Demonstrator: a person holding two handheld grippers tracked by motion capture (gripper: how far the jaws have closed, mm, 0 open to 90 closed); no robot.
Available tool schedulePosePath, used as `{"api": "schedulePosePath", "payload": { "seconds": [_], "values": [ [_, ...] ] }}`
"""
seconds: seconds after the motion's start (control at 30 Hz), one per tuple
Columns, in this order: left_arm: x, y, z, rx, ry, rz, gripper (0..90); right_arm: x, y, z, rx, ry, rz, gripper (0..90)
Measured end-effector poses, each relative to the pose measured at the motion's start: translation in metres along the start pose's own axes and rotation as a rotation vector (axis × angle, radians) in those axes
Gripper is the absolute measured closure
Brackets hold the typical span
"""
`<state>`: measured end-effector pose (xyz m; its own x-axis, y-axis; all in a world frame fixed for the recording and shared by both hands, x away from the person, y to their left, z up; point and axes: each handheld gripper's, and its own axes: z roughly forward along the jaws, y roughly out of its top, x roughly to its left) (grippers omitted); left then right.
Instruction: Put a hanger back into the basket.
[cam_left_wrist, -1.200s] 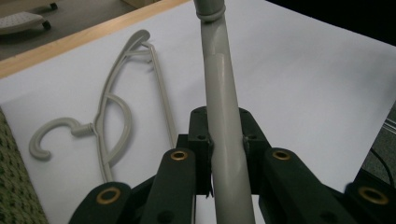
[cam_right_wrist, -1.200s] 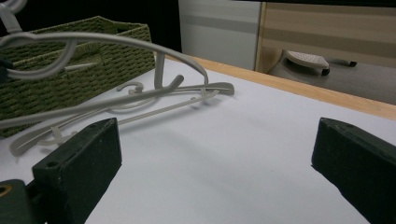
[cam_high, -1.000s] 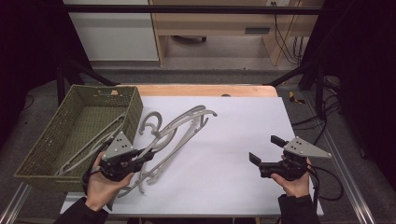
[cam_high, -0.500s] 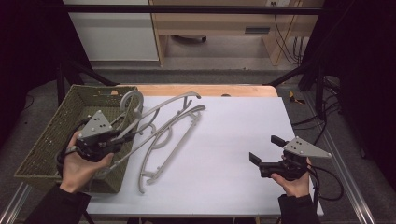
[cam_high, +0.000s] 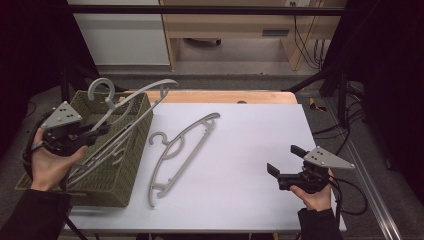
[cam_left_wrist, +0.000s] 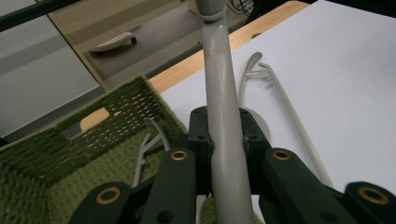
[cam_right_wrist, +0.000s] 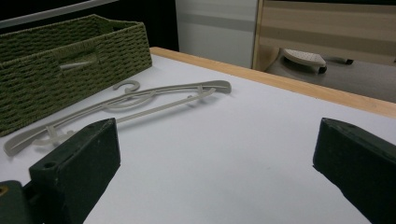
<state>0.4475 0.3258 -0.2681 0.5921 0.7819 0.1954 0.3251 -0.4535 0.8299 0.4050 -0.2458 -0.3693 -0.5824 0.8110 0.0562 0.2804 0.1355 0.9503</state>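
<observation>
Now, in the high view, the left gripper (cam_high: 95, 132) is clenched on a grey plastic hanger (cam_high: 131, 100) and carries it tilted above the green woven basket (cam_high: 125, 170), hook uppermost near the far rim; a second ago this hanger lay on the white table (cam_high: 250, 150) just beside the basket, and half a second ago it was lifted over the near rim, so the transfer looks almost done, with only the lowering and release left. A second hanger (cam_high: 182, 147) stays flat on the table near the basket wall, likely next. The right gripper (cam_high: 280, 175) rests at the near right, unmoved, jaws apart and empty. In the left gripper view, the jaws pinch the hanger's arm (cam_left_wrist: 223, 140), with a hanger already in the basket (cam_left_wrist: 148, 144) below. In the right gripper view, the wide-spread jaws frame the remaining hanger (cam_right_wrist: 140, 105) and the basket (cam_right_wrist: 70, 65) beyond.
</observation>
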Motion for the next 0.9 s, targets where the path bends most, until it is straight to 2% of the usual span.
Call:
{"api": "schedulePosePath", "payload": {
  "seconds": [0.07, 0.27, 0.4, 0.57, 0.9],
  "values": [
    [0.011, -0.008, -0.001, -0.002, 0.014, -0.019, 79.5, 0.0, 0.0, 0.0, 0.001, 0.0, 0.0, 0.9],
    [0.028, -0.026, 0.001, 0.018, 0.04, -0.026, 79.5, 0.0, 0.0, 0.001, 0.005, -0.002, 0.0, 0.9],
    [0.037, -0.036, 0.0, 0.029, 0.05, -0.01, 79.5, 0.0, -0.001, 0.001, 0.007, -0.002, -0.004, 0.9],
    [0.047, -0.046, -0.002, 0.029, 0.064, -0.017, 79.5, 0.0, -0.001, 0.002, 0.007, -0.002, -0.003, 0.9],
    [0.062, -0.063, 0.001, 0.065, 0.09, -0.015, 79.4, 0.0, -0.001, 0.003, 0.013, -0.003, -0.004, 1.0]
  ]
}}
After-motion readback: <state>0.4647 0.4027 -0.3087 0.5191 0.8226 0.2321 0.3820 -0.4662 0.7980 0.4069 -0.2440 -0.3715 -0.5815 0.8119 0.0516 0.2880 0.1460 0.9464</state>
